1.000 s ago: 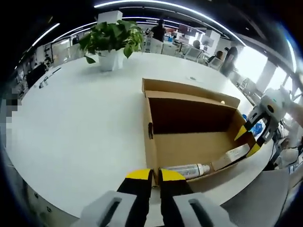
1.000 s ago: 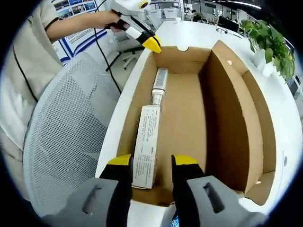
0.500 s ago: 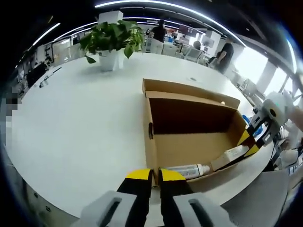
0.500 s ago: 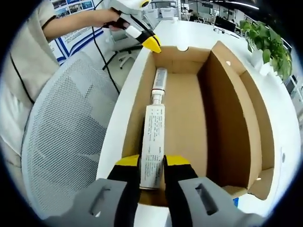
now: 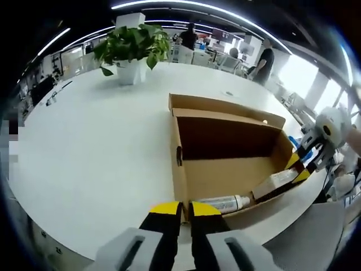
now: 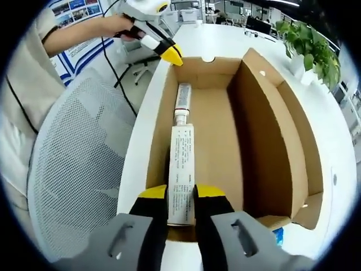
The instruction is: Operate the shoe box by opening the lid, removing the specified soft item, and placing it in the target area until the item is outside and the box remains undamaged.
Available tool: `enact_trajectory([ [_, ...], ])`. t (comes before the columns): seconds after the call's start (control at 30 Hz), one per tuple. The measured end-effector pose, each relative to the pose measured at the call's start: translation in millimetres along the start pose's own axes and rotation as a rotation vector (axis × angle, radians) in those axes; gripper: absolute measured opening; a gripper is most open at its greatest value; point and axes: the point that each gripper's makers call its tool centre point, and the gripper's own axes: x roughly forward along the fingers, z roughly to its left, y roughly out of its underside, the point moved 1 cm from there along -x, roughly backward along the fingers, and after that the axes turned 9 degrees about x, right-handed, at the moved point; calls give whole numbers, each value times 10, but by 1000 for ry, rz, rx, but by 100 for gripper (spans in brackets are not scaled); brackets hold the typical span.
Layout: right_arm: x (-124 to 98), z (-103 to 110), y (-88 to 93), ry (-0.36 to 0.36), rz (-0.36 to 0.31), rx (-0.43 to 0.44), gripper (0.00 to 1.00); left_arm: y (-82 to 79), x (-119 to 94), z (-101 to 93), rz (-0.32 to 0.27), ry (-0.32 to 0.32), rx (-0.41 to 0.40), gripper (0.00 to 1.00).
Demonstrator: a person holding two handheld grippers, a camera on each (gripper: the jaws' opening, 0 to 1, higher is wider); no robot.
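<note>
Right hand-held gripper lifted one carton; one tube stays.

Brown cardboard shoe box, white printed carton, seemingly silver tube, yellow-tipped gripper.

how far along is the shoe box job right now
Done: the shoe box stands open, its lid upright. In hand: the right gripper is shut on the long white carton, one end lifted toward the box's rim, while the left gripper pinches the box's near wall. Left: the carton isn't out or placed, and a white tube lies inside.
</note>
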Motion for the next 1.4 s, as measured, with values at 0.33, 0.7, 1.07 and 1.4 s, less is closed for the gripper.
enact_trajectory([
  [0.33,-236,-18,-139,30,-37,-17,14,0,3,2,10,1,2,5],
  [0.7,-550,100,-400,40,-78,-61,14,4,2,2,12,-8,-7,5],
  [1.07,-971,174,-537,68,-88,-130,14,4,0,2,15,-16,-13,5],
  [1.4,-1400,199,-560,101,-101,-172,14,6,-6,-3,20,-14,-5,5],
])
